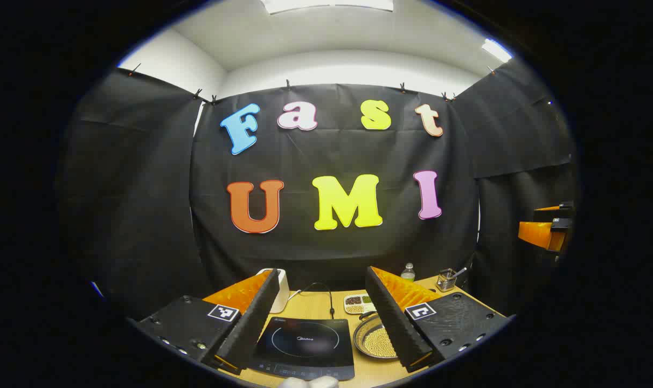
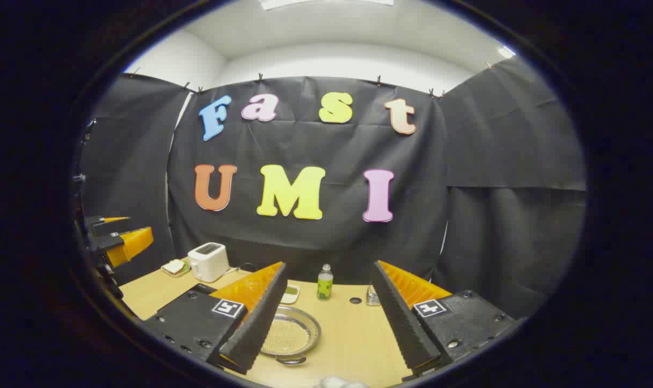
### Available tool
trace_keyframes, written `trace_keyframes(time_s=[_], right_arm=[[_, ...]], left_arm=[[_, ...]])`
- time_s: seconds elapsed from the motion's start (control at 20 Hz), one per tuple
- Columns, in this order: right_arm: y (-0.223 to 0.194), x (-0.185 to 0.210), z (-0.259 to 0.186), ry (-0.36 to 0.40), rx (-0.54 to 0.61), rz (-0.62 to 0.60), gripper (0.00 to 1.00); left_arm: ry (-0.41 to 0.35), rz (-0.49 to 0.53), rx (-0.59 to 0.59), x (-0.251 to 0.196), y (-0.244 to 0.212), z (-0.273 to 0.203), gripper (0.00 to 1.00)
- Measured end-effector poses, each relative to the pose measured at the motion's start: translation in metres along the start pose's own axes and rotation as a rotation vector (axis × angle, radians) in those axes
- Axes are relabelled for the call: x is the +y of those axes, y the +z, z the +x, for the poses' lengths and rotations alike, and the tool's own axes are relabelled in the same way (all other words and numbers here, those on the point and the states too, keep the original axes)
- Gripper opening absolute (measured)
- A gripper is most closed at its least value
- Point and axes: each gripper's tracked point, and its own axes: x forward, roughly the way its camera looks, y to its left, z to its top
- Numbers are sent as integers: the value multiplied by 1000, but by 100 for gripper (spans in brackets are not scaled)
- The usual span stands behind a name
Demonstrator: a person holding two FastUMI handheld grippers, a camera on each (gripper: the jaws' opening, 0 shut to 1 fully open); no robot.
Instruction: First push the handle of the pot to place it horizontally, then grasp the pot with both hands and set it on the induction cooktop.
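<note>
A shallow metal pot with pale grains inside sits on the wooden table, just right of the black induction cooktop. In the right gripper view the pot lies low and left of centre, partly behind my left-hand finger, and a small handle sticks out at its near rim. My left gripper is open above the cooktop, holding nothing. My right gripper is open above the table, also holding nothing. Each gripper appears raised at the other view's edge: right gripper, left gripper.
A white toaster stands at the back left beside a plate with bread. A green bottle, a small compartment tray and a wire holder line the back. Bare table lies right of the pot.
</note>
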Motion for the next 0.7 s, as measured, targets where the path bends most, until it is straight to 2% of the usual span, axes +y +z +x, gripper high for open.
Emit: trace_keyframes(time_s=[0.05, 0.7], right_arm=[[0, -1, -1, -8, -3, -4, 97], [-12, 27, -4, 1, 23, 12, 97]], left_arm=[[-3, -1, -1, 0, 0, -1, 96], [9, 7, -11, 22, -3, -16, 96]])
